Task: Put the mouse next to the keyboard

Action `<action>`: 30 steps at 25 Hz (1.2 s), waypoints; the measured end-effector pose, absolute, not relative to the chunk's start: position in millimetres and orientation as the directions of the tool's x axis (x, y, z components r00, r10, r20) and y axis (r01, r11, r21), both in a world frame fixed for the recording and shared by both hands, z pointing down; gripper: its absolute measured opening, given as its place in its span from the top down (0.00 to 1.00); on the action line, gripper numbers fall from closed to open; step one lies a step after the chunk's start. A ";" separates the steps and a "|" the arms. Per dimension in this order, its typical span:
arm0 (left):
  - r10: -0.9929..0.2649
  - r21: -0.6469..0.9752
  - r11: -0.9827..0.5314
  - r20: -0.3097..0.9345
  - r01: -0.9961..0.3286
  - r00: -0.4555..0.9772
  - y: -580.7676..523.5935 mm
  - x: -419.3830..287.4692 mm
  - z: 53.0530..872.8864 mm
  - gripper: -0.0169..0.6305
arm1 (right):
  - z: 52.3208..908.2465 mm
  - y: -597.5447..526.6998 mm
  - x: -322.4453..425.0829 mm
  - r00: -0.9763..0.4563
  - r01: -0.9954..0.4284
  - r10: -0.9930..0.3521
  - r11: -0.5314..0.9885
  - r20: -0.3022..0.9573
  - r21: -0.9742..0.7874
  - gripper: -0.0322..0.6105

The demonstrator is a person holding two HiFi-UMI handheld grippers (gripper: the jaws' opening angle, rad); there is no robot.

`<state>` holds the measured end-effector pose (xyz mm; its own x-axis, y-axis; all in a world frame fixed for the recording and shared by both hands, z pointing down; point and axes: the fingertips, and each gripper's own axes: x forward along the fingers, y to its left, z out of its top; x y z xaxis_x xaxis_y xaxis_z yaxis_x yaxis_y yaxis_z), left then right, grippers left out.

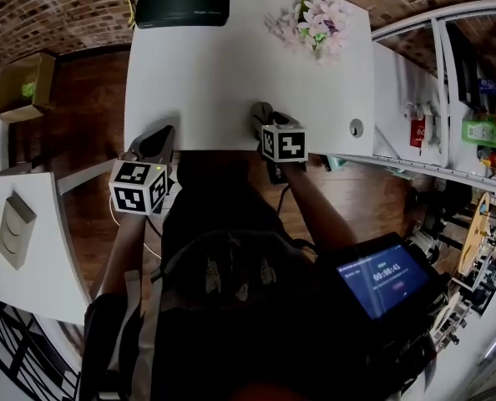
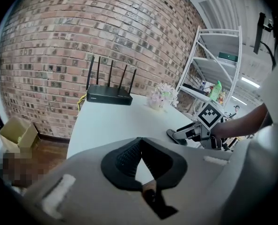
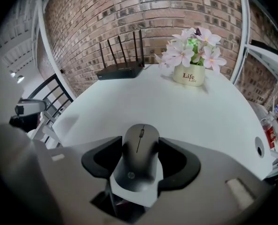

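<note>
1. The grey mouse [image 3: 139, 165] sits lengthwise between the two jaws of the right claw [image 3: 140, 146]. Its wheel end points towards the far edge of the table [image 1: 223, 65].
2. The right claw is pinching the mouse, with a black pad pressed against each of its long sides.
3. In the head view this claw and the mouse are at the table's near edge, a little right of the middle. I cannot tell whether the mouse touches the tabletop.
4. The left claw [image 2: 139, 142] is pressed together at its tips, with nothing between the pads. It is over the table's near left corner, well apart from the right claw.
5. A black router [image 1: 184, 0] with upright antennas stands at the far edge, towards the far left corner.
6. A small pot of pale pink flowers [image 3: 189, 74] stands near the far right corner.
7. A round cable hole [image 1: 356, 127] is set in the table close to its near right corner.
8. A brick wall [image 3: 176, 8] runs behind the far edge.
9. A white shelf rack [image 2: 214, 64] stands past the right edge.
10. A cardboard box [image 1: 24, 82] sits on the wooden floor past the left edge.
</note>
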<state>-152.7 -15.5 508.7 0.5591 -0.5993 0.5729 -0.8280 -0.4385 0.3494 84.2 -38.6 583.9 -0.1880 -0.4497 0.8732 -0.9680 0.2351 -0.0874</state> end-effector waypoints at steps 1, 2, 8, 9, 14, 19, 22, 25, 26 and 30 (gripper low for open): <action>-0.592 0.350 -0.447 0.574 -0.823 0.566 -15.5 -154.0 509.5 0.97 | 584.1 -37.7 80.5 -0.188 -0.968 -0.452 0.235 0.872 -0.087 0.57; -0.585 0.350 -0.454 0.576 -0.819 0.571 -15.5 -156.0 510.5 0.97 | 584.3 -37.2 76.6 -0.188 -0.968 -0.454 0.235 0.871 -0.086 0.57; -0.554 0.334 -0.479 0.602 -0.812 0.575 -17.2 -168.7 515.6 0.97 | 586.7 -44.1 60.4 -0.200 -0.969 -0.477 0.228 0.856 -0.098 0.56; -0.549 0.333 -0.483 0.606 -0.810 0.576 -16.8 -167.3 515.8 0.97 | 586.5 -43.4 61.1 -0.195 -0.970 -0.476 0.225 0.857 -0.096 0.56; -0.576 0.329 -0.482 0.579 -0.812 0.577 -30.6 -153.8 500.6 0.97 | 583.5 -44.7 63.9 -0.194 -0.966 -0.445 0.240 0.875 -0.092 0.56; -0.600 0.302 -0.457 0.590 -0.836 0.541 -28.8 -146.0 489.2 0.97 | 584.2 -39.3 53.9 -0.256 -0.942 -0.417 0.309 0.872 -0.129 0.56; -0.597 0.276 -0.439 0.621 -0.855 0.508 -23.6 -142.0 490.4 0.97 | 582.8 -45.3 43.5 -0.319 -0.914 -0.419 0.374 0.850 -0.159 0.55; -0.594 0.271 -0.429 0.634 -0.862 0.495 -17.0 -126.9 490.6 0.97 | 586.9 -46.4 44.5 -0.336 -0.895 -0.391 0.415 0.857 -0.162 0.55; -0.592 0.268 -0.429 0.638 -0.863 0.493 -14.6 -121.5 490.6 0.97 | 594.8 -46.8 47.4 -0.330 -0.892 -0.393 0.428 0.858 -0.148 0.55; -0.587 0.242 -0.440 0.651 -0.865 0.481 -12.7 -101.1 486.4 0.97 | 605.8 -47.2 50.6 -0.350 -0.871 -0.405 0.472 0.845 -0.134 0.55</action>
